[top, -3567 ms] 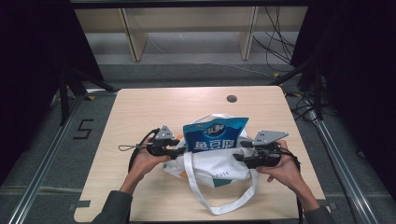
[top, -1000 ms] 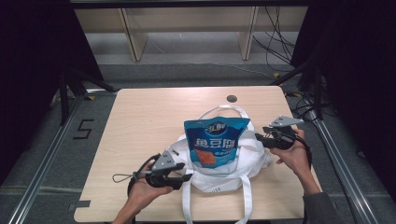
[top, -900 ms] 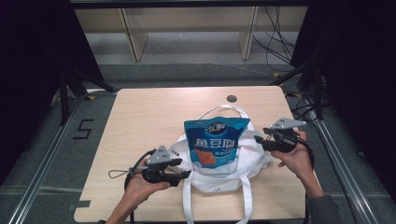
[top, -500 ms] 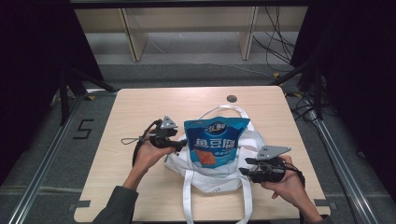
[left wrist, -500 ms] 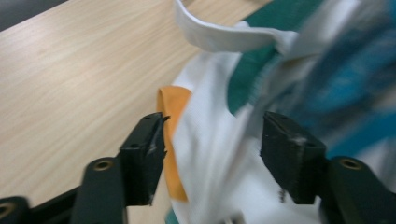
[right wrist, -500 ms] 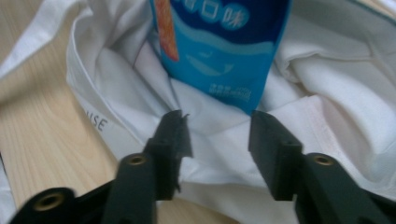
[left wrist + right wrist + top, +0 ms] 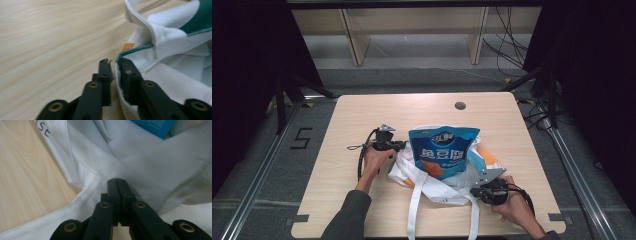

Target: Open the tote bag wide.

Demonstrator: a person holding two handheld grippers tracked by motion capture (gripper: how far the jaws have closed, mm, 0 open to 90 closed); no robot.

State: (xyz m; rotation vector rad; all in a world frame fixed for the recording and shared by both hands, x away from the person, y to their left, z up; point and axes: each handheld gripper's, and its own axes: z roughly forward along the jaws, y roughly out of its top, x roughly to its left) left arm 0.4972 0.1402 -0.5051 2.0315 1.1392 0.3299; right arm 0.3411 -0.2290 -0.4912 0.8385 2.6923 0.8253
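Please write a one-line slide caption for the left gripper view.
Left gripper pinching the green-trimmed rim of a white fabric tote bag on a light wooden table.

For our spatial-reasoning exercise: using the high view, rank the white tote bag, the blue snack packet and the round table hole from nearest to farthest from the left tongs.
1. White tote bag: edge at the left tongs.
2. Blue snack packet: upright, just beyond.
3. Round table hole: far edge of the table.

White tote bag (image 7: pixel 439 187) lies crumpled between left gripper (image 7: pixel 399 146) and right gripper (image 7: pixel 474 191), green-trimmed rim edge in the left's jaws, straps trailing past the right. Blue snack pouch (image 7: pixel 443 152) stands upright in it, just right of the left gripper.
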